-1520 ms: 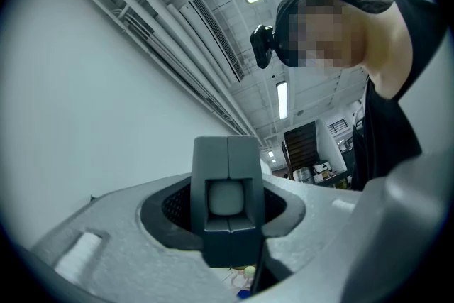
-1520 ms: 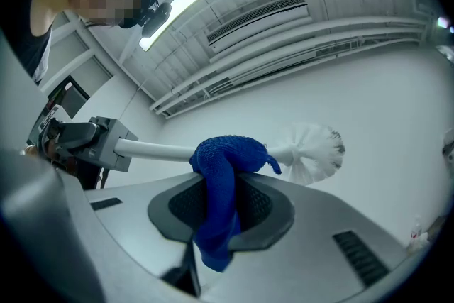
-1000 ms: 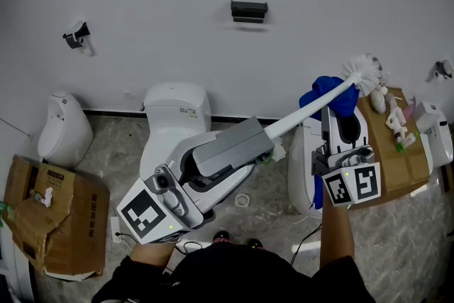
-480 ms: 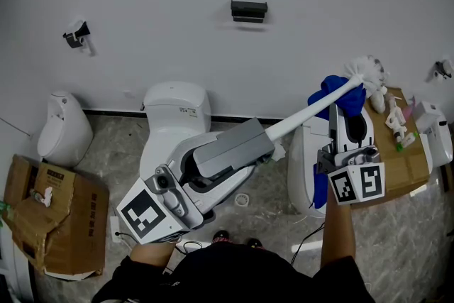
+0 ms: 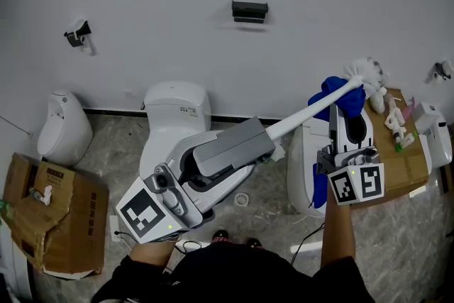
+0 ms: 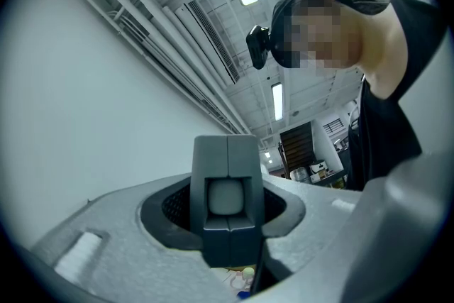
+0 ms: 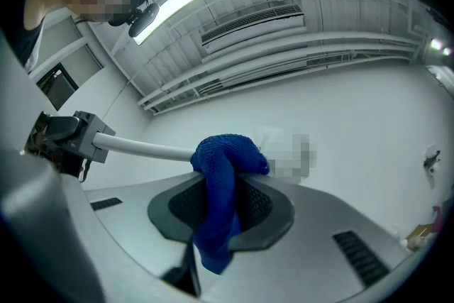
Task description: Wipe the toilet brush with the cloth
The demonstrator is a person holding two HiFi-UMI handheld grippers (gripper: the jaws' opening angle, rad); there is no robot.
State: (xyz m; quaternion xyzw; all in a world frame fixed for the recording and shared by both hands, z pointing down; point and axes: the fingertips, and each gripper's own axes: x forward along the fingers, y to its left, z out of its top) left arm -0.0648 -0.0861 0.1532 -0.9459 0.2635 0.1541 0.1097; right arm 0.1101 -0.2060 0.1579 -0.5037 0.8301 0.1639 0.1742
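In the head view my left gripper (image 5: 267,135) holds the white toilet brush (image 5: 320,103) by its handle, which slants up to the right to the bristle head (image 5: 366,70). The left gripper view shows the jaws (image 6: 227,147) shut around the handle's end (image 6: 227,196). My right gripper (image 5: 345,106) is shut on the blue cloth (image 5: 332,90), which is draped over the handle just below the bristle head. In the right gripper view the cloth (image 7: 225,152) hangs between the jaws (image 7: 221,189), wrapped over the handle (image 7: 142,147).
A white toilet (image 5: 177,110) stands against the wall behind the left gripper, and a second white fixture (image 5: 301,160) sits under the right arm. Cardboard (image 5: 399,160) with small bottles lies at the right, a torn box (image 5: 50,213) at the left.
My right gripper and the cloth slid a little along the handle towards the bristle head, then stopped. The left gripper and the brush have stayed still.
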